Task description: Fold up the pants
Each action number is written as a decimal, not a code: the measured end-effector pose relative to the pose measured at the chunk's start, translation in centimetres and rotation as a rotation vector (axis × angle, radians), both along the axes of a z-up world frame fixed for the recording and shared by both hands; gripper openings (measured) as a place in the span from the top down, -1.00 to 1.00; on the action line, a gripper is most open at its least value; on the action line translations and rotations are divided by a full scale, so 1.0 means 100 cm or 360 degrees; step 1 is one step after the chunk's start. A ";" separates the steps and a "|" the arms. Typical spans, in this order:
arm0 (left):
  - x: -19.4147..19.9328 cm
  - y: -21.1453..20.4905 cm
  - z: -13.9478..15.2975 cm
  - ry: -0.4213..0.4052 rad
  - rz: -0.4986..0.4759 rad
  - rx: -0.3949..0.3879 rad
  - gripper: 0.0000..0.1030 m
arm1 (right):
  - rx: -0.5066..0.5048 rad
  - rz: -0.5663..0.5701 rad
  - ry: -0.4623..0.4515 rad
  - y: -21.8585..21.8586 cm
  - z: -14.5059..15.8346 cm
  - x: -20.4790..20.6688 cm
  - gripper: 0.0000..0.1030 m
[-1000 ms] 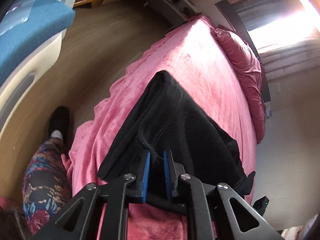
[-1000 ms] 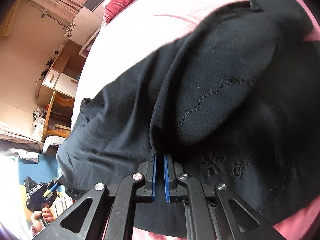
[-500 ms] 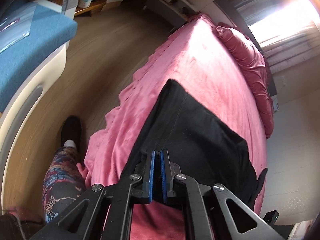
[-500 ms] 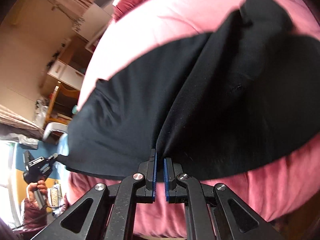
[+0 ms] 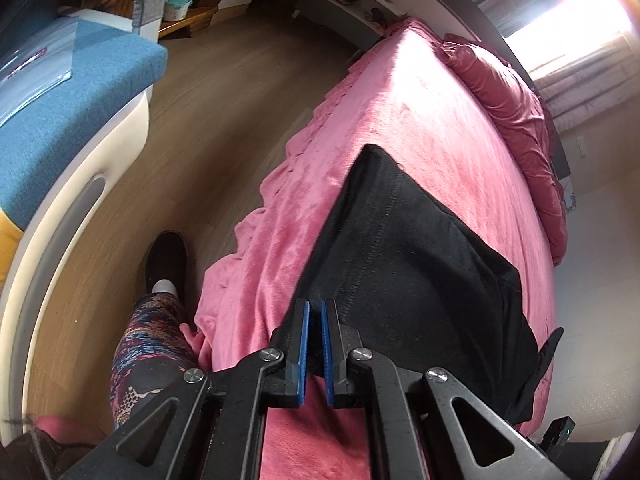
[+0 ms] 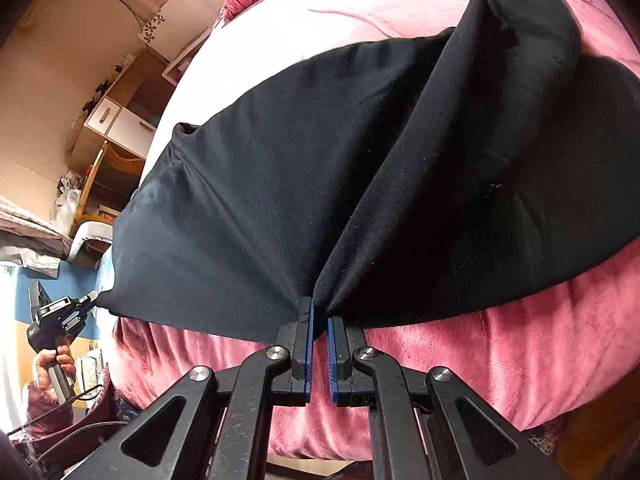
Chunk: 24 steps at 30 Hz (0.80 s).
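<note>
Gripping the near hem at two corners, the left gripper [image 5: 314, 322] and right gripper [image 6: 319, 322] are both clamped on the black pants [image 6: 360, 168], which stretch away across the pink bed [image 5: 432, 120], ready for folding forward.

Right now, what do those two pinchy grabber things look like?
Both the left gripper and the right gripper have black metal arms with triangle-shaped holes, round silver screws and two flat fingers lined with ridged blue pads. In the right view, a black cable hangs below the left gripper's handle.
</note>
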<state>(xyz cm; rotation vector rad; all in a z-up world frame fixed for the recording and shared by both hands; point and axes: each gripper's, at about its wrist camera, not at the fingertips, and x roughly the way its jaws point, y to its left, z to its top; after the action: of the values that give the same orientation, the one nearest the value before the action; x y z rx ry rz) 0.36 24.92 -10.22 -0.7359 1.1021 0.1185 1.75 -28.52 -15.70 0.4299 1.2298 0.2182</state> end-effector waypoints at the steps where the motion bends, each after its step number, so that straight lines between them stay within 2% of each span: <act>1: 0.001 0.001 -0.003 0.0010 0.0009 -0.0015 0.94 | -0.0015 0.0005 0.0021 0.001 -0.005 0.002 0.90; 3: 0.001 0.004 -0.005 0.0036 0.0044 -0.0047 0.85 | -0.0006 -0.0002 0.0033 0.003 -0.009 0.005 0.88; 5: -0.002 0.008 -0.001 0.0049 0.0095 -0.0007 0.73 | 0.0047 -0.0020 0.0036 -0.002 -0.009 0.005 0.79; 8: -0.008 0.011 0.020 -0.0037 0.0160 0.0106 0.71 | 0.0065 -0.0030 0.0005 -0.015 0.002 0.004 0.54; 11: -0.009 0.002 0.045 -0.0175 0.0140 0.0193 0.68 | 0.0031 -0.0074 -0.0034 -0.033 0.019 0.006 0.52; 15: 0.003 -0.031 0.065 -0.0299 -0.0036 0.0267 0.62 | -0.0064 -0.0292 -0.0119 -0.081 0.043 0.019 0.52; 18: 0.016 -0.072 0.067 -0.0327 -0.0267 0.0333 0.61 | -0.0140 -0.0499 -0.0152 -0.121 0.054 0.038 0.52; 21: 0.027 -0.109 0.060 -0.0312 -0.0457 0.0332 0.61 | -0.0187 -0.0629 -0.0181 -0.149 0.069 0.068 0.52; 22: 0.031 -0.121 0.056 -0.0304 -0.0512 0.0314 0.61 | -0.0196 -0.0649 -0.0192 -0.153 0.074 0.080 0.47; 24: 0.037 -0.143 0.048 -0.0279 -0.0613 0.0288 0.61 | -0.0211 -0.0686 -0.0210 -0.163 0.084 0.105 0.10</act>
<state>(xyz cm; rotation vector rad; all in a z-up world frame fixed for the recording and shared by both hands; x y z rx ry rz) 4.02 10.58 -5.43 -0.3557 1.0312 -0.1696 12.24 -44.77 -7.33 0.5447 0.9888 -0.1996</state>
